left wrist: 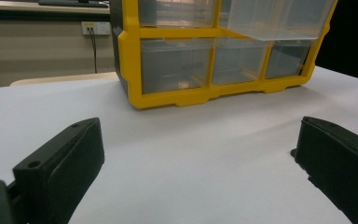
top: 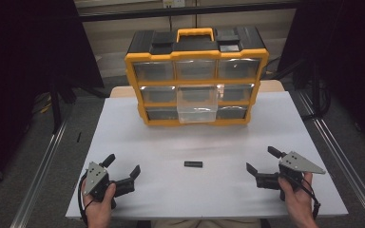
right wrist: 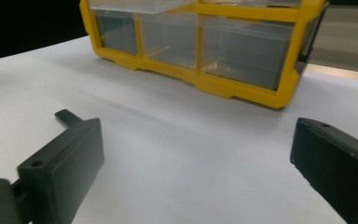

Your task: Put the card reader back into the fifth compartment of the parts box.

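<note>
While middle drawer (top: 197,103) sits pulled out, small black part (top: 193,164) untouched on tabletop (top: 171,142); my left tongs (top: 122,166), right tongs (top: 263,160) both released, empty.

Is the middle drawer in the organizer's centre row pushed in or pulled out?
Pulled out. The clear middle drawer juts forward from the yellow organizer and overhangs the bottom row, while its neighbours sit flush. Its contents cannot be told.

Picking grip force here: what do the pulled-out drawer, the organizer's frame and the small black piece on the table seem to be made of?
Drawer: clear, glossy plastic by the look; the rows behind show through it. Frame: yellow moulded plastic, smooth with a slight sheen. Black piece: dark and matte, probably plastic, but too small to tell.
</note>
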`<state>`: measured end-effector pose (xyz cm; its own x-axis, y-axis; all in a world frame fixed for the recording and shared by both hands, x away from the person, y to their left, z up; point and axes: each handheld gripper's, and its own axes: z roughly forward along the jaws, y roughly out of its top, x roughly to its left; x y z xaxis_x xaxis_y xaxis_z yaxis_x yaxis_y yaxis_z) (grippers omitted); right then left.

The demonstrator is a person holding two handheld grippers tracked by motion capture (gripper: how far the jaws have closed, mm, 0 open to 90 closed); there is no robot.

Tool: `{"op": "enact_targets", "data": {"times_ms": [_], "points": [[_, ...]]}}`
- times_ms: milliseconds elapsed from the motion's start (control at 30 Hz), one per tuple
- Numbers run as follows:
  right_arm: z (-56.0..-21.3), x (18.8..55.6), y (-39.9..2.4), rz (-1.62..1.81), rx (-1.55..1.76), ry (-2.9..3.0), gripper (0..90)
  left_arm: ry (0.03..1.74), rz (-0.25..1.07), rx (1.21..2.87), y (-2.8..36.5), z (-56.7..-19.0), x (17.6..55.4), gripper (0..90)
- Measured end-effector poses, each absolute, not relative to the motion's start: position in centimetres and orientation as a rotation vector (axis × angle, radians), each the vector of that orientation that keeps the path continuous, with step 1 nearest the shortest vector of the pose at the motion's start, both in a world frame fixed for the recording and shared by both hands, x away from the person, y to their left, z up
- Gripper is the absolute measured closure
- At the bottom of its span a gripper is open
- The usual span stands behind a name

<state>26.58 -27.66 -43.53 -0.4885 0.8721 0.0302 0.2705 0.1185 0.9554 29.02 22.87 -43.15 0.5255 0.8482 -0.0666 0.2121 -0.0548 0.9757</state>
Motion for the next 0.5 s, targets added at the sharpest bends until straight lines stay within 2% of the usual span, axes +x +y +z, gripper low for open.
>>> {"op": "enact_targets", "data": {"times_ms": [500], "points": [[-43.6,28.3,-25.1,1.441,1.039,1.948,1.6,0.943,0.670,1.569,23.0,-43.2,29.0,1.4]]}}
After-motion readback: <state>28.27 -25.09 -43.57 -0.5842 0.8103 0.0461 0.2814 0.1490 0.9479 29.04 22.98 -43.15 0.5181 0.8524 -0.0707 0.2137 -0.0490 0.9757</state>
